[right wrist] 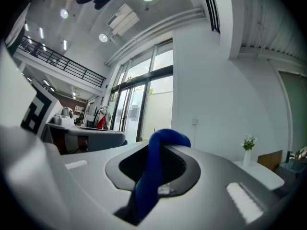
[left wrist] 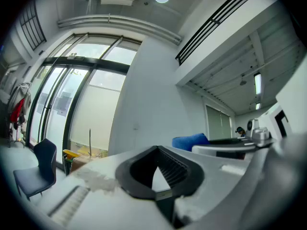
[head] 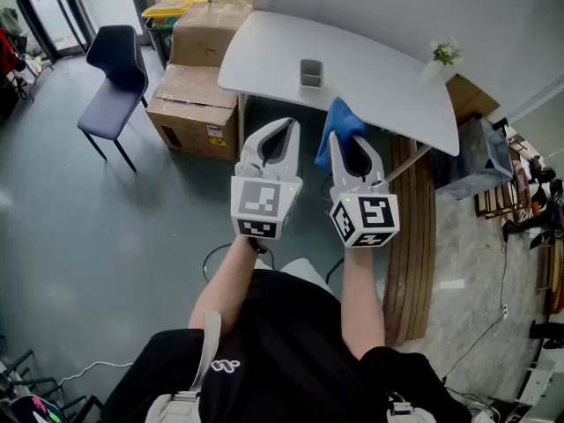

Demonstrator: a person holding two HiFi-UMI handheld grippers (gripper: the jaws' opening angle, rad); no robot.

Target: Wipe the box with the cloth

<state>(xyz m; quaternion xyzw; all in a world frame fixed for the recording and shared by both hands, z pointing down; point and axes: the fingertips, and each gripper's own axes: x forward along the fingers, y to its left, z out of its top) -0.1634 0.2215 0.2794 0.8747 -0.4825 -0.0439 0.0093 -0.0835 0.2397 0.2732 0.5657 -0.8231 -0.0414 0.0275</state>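
Jaws of the right gripper (head: 346,142) are clamped on the blue cloth (right wrist: 149,174), which passes between them and bunches into a fold above the tips; the right gripper view shows the fabric filling the gap. Jaws of the left gripper (head: 284,127) are together with nothing between them. Both grippers are held side by side in front of the person's body, near the front edge of the white table (head: 264,51) but not over it. The cloth is gripped partway along, so that a loose fold projects forward; this probably gives a soft wiping face ahead of the hard jaw tips. The box to be wiped is judged to be the small grey box (head: 310,73) standing upright near the middle of the table, apart from both grippers (two cardboard boxes (head: 189,104) sit on the floor to the left of the table and could also be meant). No contact between cloth and box is made yet. The empty left gripper is available to steady the box during wiping.
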